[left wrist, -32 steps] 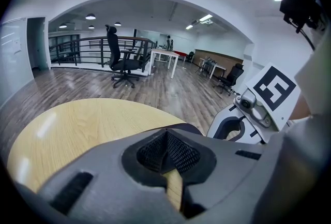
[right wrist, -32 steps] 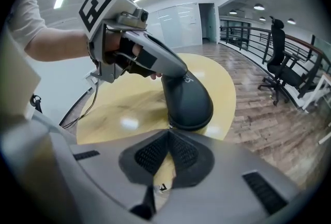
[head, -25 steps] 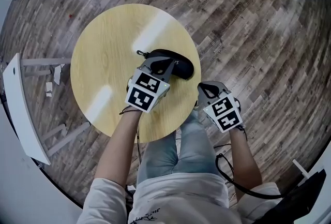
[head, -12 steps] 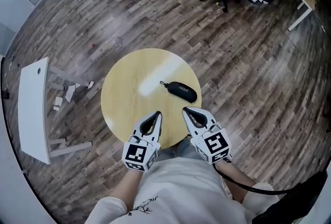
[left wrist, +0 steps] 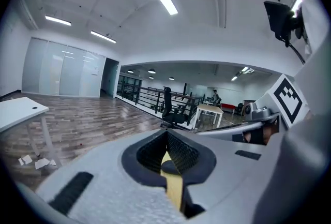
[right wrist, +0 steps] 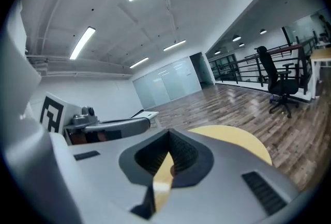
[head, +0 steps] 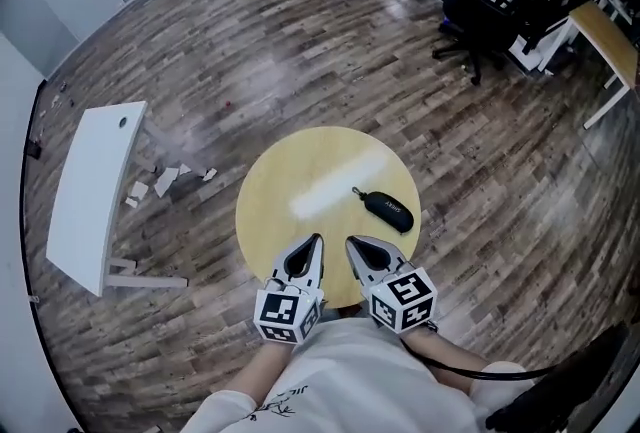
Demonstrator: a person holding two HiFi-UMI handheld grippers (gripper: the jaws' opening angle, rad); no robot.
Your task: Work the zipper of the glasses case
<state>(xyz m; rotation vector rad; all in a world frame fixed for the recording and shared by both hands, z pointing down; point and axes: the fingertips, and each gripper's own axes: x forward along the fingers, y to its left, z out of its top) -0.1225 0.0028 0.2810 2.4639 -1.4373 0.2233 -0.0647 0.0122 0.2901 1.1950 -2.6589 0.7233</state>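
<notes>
The black glasses case [head: 385, 209] lies alone on the right part of the round yellow table [head: 290, 221], its zipper pull pointing to the upper left. My left gripper [head: 316, 240] and right gripper [head: 350, 242] hang side by side over the table's near edge, well short of the case. Both are shut with nothing between the jaws. In the left gripper view the left gripper [left wrist: 167, 133] points out over the room, and the case is out of sight. The right gripper [right wrist: 168, 133] faces the table [right wrist: 235, 137]; no case shows there.
A white tabletop [head: 90, 191] lies tipped on the wooden floor at the left, with small broken pieces [head: 168, 179] beside it. Black office chairs [head: 490, 11] and a wooden desk [head: 608, 41] stand at the far right.
Both grippers have drawn back from the case to the table's near edge. The view has risen, so the table looks smaller. The case stays on the table.
</notes>
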